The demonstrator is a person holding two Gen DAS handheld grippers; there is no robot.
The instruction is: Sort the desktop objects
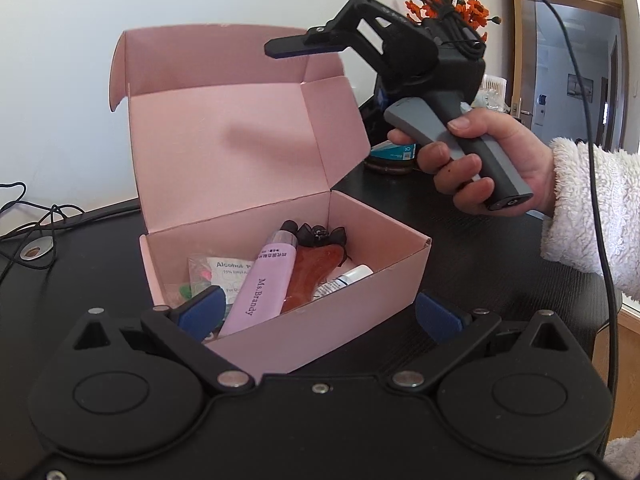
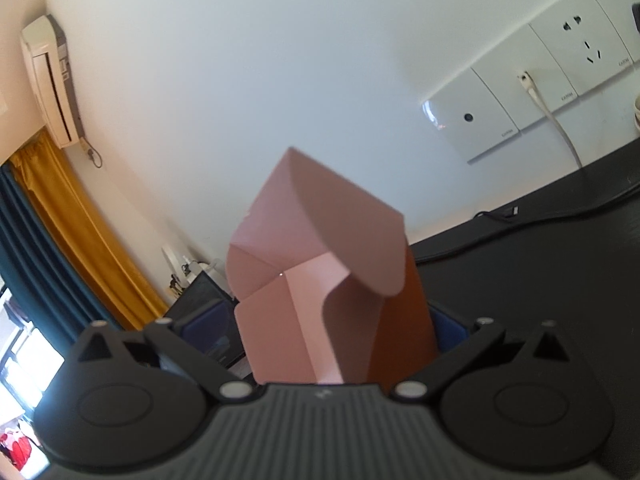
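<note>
- A pink cardboard mailer box with a hinged lid (image 1: 280,320) is sitting open on a black counter (image 1: 480,248), its lid standing upright behind it.
- Inside the box, several small things are lying loosely together: a lilac squeeze tube printed "Ms.Brandy" (image 1: 260,284), an amber-red flat curved scraping tool (image 1: 314,276), a white alcohol-pad sachet (image 1: 230,276), a small white tube (image 1: 346,278) and a dark ornament (image 1: 318,236) at the back.
- The left hand-held gripper (image 1: 316,312) is hovering low at the box's near wall, its blue-padded fingers spread wide and holding nothing.
- The right hand-held gripper (image 1: 304,46), held by a hand (image 1: 480,160) in a fluffy white sleeve (image 1: 588,216), is reaching to the lid's upper right corner.
- In the right wrist view, the lid's folded side flap (image 2: 320,280) is sitting between the spread blue pads (image 2: 208,320); the jaws are looking parted, not pinching it.
- The box is probably light, thin card: stiff along its creases, but easily bent or dented elsewhere.
- The lid would best be taken near its front edge or a folded corner, where the card is doubled.
- The empty-looking box may slide on the smooth counter, so steadying the near wall with the left gripper seems wise.
- The tube inside looks soft and slippery; the scraping tool looks hard and possibly brittle.
</note>
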